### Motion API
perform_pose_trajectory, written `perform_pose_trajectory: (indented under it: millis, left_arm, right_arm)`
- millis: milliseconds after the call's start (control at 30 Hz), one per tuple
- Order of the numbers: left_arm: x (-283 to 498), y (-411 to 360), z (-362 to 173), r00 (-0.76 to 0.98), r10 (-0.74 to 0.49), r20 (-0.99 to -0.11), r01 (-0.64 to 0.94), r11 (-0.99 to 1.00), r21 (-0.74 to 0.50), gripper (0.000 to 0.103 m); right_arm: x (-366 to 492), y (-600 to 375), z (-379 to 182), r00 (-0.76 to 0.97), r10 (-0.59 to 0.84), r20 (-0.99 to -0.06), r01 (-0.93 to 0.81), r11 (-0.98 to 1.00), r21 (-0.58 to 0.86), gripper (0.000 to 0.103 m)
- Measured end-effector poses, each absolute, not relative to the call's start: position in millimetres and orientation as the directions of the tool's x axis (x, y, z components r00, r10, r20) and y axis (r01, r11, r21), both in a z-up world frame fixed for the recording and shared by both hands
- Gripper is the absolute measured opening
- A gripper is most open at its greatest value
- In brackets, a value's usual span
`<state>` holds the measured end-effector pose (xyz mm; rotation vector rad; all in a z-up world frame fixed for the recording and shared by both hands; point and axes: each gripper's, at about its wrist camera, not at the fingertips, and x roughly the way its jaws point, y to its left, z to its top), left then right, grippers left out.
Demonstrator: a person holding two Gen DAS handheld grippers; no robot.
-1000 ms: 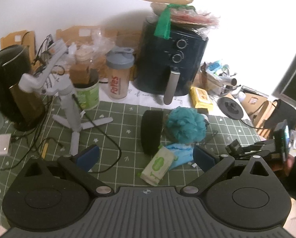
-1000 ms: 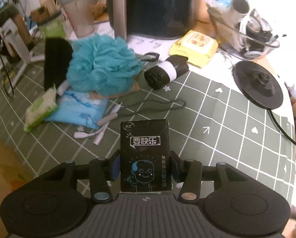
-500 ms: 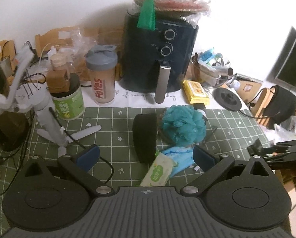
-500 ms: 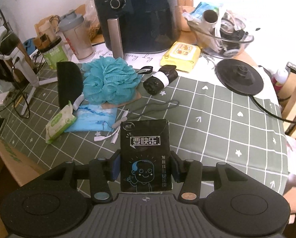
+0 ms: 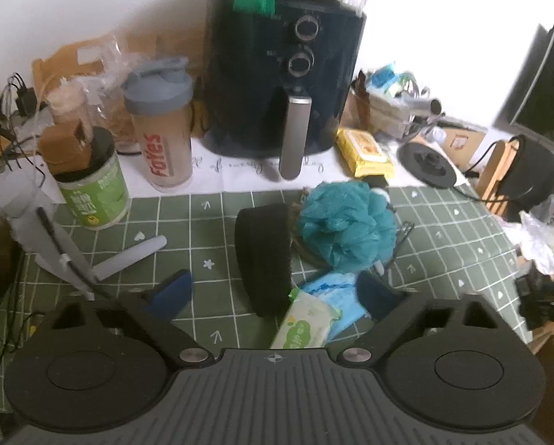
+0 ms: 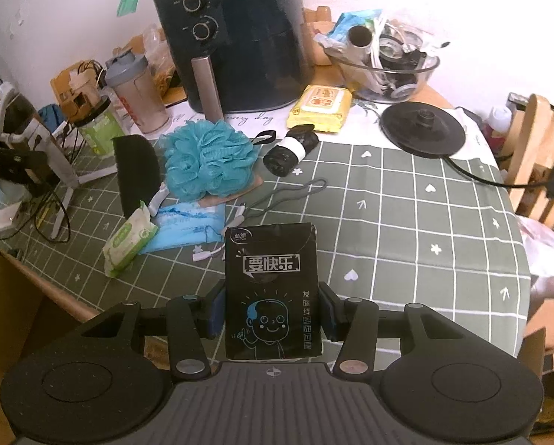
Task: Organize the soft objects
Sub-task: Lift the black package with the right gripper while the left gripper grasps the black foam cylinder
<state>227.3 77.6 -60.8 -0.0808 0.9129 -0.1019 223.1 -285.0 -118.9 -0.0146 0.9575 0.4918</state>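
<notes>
My left gripper (image 5: 275, 291) hangs low over the green checked cloth (image 5: 210, 222), and its jaws are closing. Between them are an upright black sponge (image 5: 264, 256) and a green wipes pack (image 5: 306, 324); the pads touch neither. A teal bath loofah (image 5: 345, 226) lies just beyond, with a blue soft pack (image 5: 332, 289) beneath it. My right gripper (image 6: 273, 311) is shut on a black tissue pack (image 6: 273, 282) and holds it above the cloth. From there the loofah (image 6: 208, 161), sponge (image 6: 135, 174) and wipes pack (image 6: 128, 239) lie to the upper left.
An air fryer (image 6: 232, 33), a shaker bottle (image 5: 161, 126) and a green tub (image 5: 91, 189) line the back. A white phone stand (image 5: 54, 237) with cables stands at the left. A yellow wipes pack (image 6: 321, 107), black bag roll (image 6: 291, 150), kettle base (image 6: 423, 133) and glass bowl (image 6: 388, 70) lie to the right.
My left gripper has dropped and come closer to the sponge and wipes pack, its jaws a little narrower. My right gripper has risen and drawn back with the tissue pack in it.
</notes>
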Motion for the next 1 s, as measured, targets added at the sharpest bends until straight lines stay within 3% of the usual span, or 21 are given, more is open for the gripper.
perform_pose_trajectory:
  millis: [567, 767, 900, 1000]
  left_arm:
    - [294, 73, -136, 0.563, -0.137, -0.815, 0.059, 0.99, -0.126, 0.088]
    - [306, 73, -159, 0.557, -0.101, -0.824, 0.035, 0.995, -0.098, 0.08]
    - [313, 78, -170, 0.528, -0.122, -0.841, 0.021, 0.991, -0.131, 0.053]
    - [315, 81, -167, 0.525, -0.127, -0.841, -0.006, 0.988, -0.153, 0.046]
  right_arm:
    - [187, -302, -108, 0.519, 0.369, -0.771, -0.307, 0.922, 0.235, 0.052]
    - [175, -310, -106, 0.536, 0.348, -0.769, -0.271, 0.934, 0.234, 0.052]
    - [168, -315, -107, 0.542, 0.332, -0.772, -0.249, 0.941, 0.23, 0.052]
    - [164, -319, -106, 0.549, 0.324, -0.77, -0.236, 0.944, 0.229, 0.052]
